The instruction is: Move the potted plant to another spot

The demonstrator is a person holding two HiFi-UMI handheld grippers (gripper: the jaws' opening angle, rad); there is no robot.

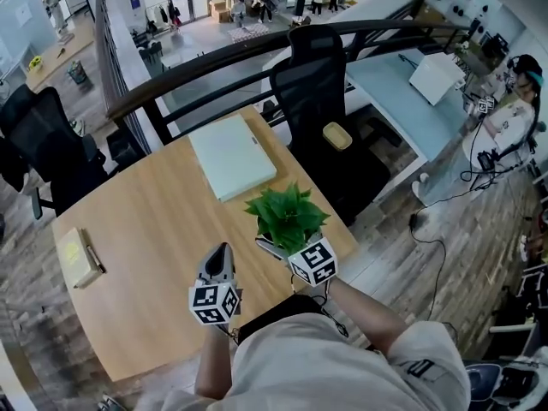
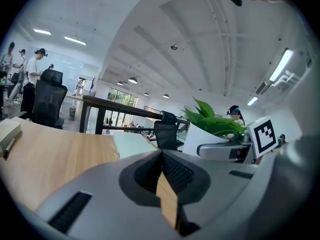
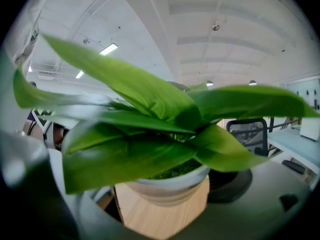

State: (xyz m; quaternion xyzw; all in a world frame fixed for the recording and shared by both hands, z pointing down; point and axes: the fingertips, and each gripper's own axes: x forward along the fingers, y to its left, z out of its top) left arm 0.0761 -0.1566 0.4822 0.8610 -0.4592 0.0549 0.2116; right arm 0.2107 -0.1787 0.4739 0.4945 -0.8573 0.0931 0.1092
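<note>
The potted plant (image 1: 286,214) has broad green leaves and a white pot (image 3: 170,185). It is near the right edge of the wooden table (image 1: 163,221). My right gripper (image 1: 282,245) is shut on the pot, one jaw on each side, and the leaves hide its fingertips in the head view. In the right gripper view the leaves (image 3: 150,129) fill most of the picture. I cannot tell whether the pot touches the table. My left gripper (image 1: 221,255) is shut with nothing in it, just left of the plant. In its own view, the left gripper (image 2: 162,155) shows the pot (image 2: 204,135) at the right.
A pale green closed laptop (image 1: 231,155) lies on the table beyond the plant. A notebook with a pen (image 1: 77,257) lies at the table's left edge. A black office chair (image 1: 310,71) stands behind the table. A dark railing (image 1: 257,45) runs past it.
</note>
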